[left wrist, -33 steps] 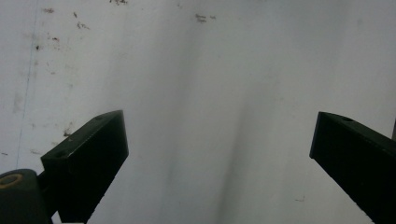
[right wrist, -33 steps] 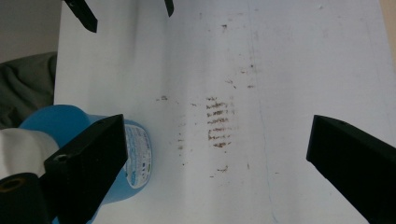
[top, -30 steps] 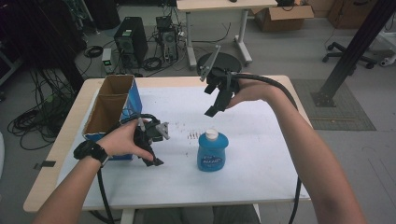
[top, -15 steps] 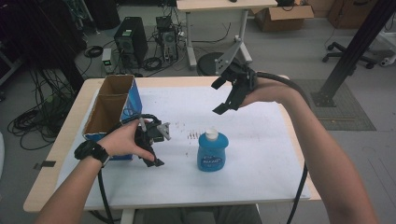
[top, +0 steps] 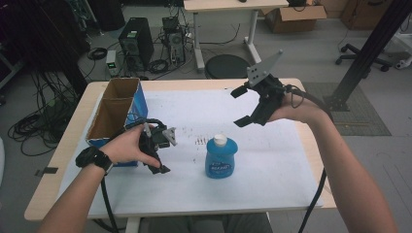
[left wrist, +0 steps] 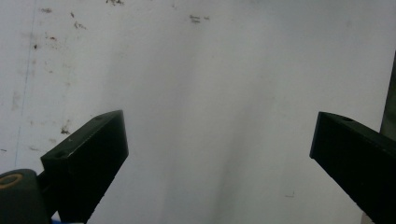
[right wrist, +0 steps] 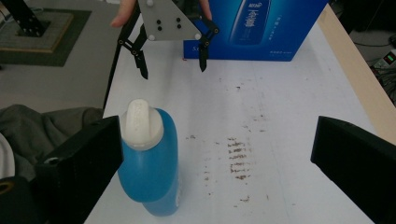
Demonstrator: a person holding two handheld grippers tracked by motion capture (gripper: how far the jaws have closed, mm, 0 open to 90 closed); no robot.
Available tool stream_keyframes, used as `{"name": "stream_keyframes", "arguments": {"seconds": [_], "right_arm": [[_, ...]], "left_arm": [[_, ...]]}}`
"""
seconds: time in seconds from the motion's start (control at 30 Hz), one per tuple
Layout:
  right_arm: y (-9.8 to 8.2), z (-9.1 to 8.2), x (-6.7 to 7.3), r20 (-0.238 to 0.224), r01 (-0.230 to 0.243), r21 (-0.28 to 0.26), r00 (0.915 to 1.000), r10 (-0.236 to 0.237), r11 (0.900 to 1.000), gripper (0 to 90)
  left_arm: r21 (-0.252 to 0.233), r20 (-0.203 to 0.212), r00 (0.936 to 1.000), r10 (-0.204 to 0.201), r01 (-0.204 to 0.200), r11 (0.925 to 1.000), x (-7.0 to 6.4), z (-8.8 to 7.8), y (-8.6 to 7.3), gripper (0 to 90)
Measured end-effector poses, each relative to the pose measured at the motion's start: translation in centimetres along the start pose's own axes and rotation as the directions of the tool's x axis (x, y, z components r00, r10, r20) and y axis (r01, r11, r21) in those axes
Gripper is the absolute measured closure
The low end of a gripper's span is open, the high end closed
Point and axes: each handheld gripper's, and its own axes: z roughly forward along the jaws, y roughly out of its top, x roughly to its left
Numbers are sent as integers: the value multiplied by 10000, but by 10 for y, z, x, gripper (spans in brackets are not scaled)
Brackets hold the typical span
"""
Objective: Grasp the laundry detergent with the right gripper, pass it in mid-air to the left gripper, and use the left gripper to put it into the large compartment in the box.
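Table [top: 272, 160], white, stained, amid cluttered workshop floor [top: 311, 53]

A lab or workshop: desktop computer towers [top: 135, 44] and tangled cables [top: 34, 124] on the concrete floor, cardboard boxes [top: 296, 18], work tables [top: 228, 6].

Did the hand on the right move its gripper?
Yes. The right gripper slid right and toward the table's far edge, away from the blue bottle, jaws opening, empty.
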Motion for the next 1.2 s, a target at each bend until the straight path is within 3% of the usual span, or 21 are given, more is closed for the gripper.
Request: {"name": "stream_keyframes", "arguments": {"seconds": [0.23,0.53,0.9,1.2], "right_arm": [[-20,-1,7,-52,-114,-580,9999,111,9983,21],[-48,12,19,-255,-257,-1270,9994,226,9916,19],[-72,31,26,-659,-549,-1617,9968,447,9853,25],[-88,47,31,-641,-937,-1798,9945,834,9792,23]], "left_arm": [[-10,43,10000,-53,53,10000,0,1,-1,48],[-37,109,9999,-87,87,10000,-1,4,-2,48],[-48,123,9999,-99,100,9999,-1,3,-4,48],[-66,145,9998,-101,102,9999,-1,3,-4,48]]}}
